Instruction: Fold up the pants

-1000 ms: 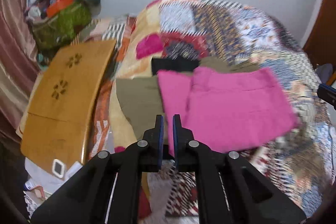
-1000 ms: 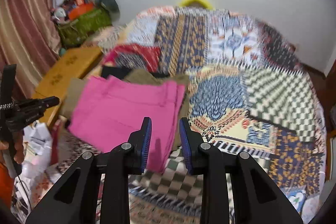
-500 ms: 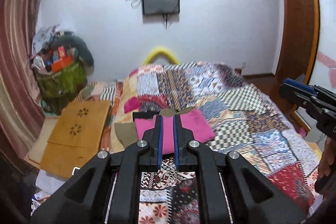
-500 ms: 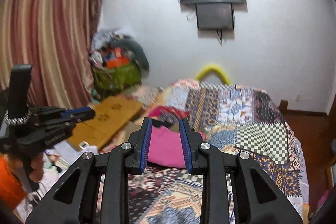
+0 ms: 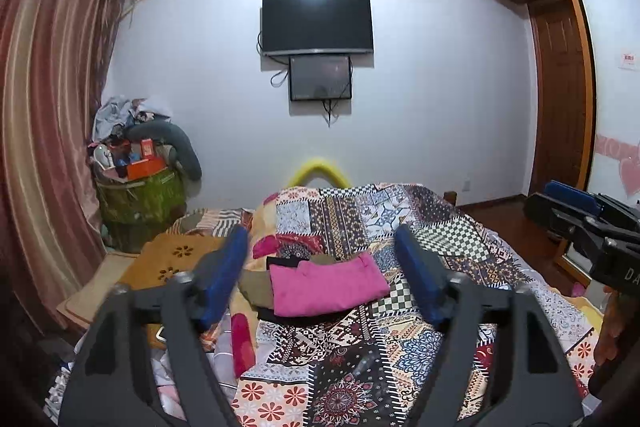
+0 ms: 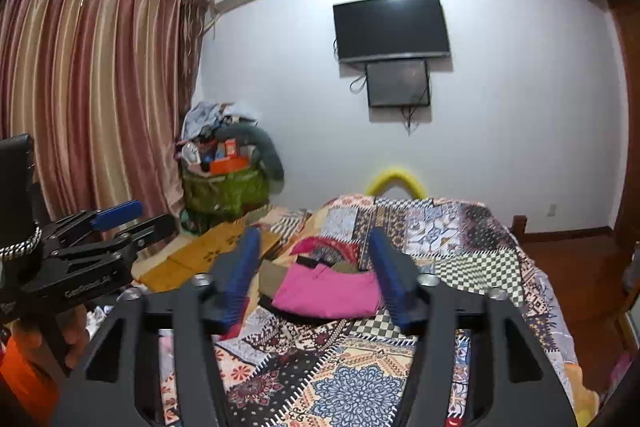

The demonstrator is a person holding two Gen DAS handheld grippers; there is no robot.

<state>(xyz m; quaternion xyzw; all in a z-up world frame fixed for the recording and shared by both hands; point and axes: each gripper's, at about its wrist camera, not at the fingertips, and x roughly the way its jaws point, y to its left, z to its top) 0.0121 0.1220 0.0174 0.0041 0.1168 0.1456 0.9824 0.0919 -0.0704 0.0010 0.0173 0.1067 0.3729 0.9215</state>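
Two claws, both raised well clear of the bed (image 5: 472,267); neither holds anything. Left claw (image 5: 320,277): jaws opening, blue pads set wide apart, nothing between them but the distant view of the bedspread. Right claw (image 6: 314,275): jaws likewise opening, somewhat narrower, empty. Pink pants (image 5: 326,287) lie folded into a compact rectangle on the patchwork quilt, resting on top of an olive garment (image 5: 256,287) and a dark garment (image 5: 284,261), toward the bed's left side near the wooden board (image 5: 176,259); in both wrist views the pink bundle sits ahead of and below the claws, well apart from the fingertips, framed almost centrally between the pads. Long axis of the bundle runs across the line of view, left to right, with its nearer long edge facing the claws. Left claw appears at the left margin of the right wrist view (image 6: 116,219), so the two stand side by side; neither is clearly nearer the bundle. Judgement: the fold looks complete, so any further approach would go forward and downward onto that near edge.
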